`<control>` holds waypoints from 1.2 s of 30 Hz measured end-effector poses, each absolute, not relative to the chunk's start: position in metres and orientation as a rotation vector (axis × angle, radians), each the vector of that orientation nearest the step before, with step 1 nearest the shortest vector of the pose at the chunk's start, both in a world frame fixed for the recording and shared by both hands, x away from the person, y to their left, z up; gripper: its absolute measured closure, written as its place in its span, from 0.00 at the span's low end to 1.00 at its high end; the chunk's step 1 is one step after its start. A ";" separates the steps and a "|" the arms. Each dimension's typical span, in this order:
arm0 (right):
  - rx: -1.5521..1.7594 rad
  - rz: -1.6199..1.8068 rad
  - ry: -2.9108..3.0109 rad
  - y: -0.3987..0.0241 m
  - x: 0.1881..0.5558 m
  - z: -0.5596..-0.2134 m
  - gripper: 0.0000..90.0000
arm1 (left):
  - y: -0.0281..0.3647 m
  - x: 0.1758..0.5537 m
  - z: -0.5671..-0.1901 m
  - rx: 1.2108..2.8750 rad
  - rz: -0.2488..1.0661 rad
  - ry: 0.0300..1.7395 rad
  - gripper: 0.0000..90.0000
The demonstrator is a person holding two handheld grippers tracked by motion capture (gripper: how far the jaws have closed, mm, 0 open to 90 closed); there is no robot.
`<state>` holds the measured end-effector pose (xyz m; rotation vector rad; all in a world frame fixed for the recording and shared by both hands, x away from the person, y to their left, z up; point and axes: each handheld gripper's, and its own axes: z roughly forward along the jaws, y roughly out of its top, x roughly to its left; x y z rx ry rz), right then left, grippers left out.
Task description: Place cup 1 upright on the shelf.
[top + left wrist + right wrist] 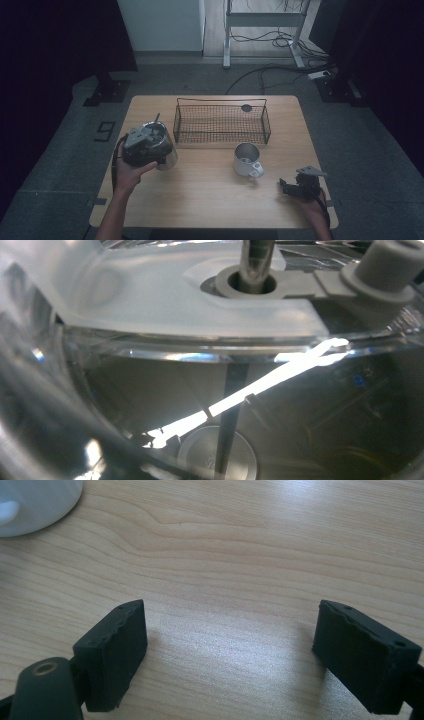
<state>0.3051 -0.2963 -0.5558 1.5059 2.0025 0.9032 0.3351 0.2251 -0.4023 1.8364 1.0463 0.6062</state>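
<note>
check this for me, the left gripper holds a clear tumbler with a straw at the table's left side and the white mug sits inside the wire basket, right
Not quite. The white mug is not inside the wire basket; the high view shows it standing on the table just in front of the basket. The rest holds: the left gripper holds the clear tumbler with a straw at the table's left side.

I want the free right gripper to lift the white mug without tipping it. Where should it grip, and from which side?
Probably the handle, which juts toward the table's near edge, on the side facing the right gripper. The mug stands upright, mouth up, apart from the wire basket. With open jaws, come in level from the near right and close across the handle loop.
</note>
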 end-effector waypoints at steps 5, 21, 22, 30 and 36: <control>1.507 0.904 2.003 -0.296 0.305 -0.556 0.15 | 0.221 0.337 -0.402 1.842 0.620 1.054 0.05; 1.526 0.892 1.985 -0.293 0.313 -0.556 0.15 | 0.193 0.358 -0.402 1.830 0.629 1.070 0.05; 1.524 0.892 1.987 -0.292 0.314 -0.556 0.15 | 0.191 0.359 -0.402 1.832 0.632 1.074 0.05; 1.518 0.898 1.996 -0.290 0.321 -0.555 0.14 | 0.180 0.366 -0.403 1.830 0.628 1.092 0.05; 1.516 0.898 1.995 -0.290 0.322 -0.556 0.15 | 0.176 0.373 -0.402 1.831 0.618 1.089 0.05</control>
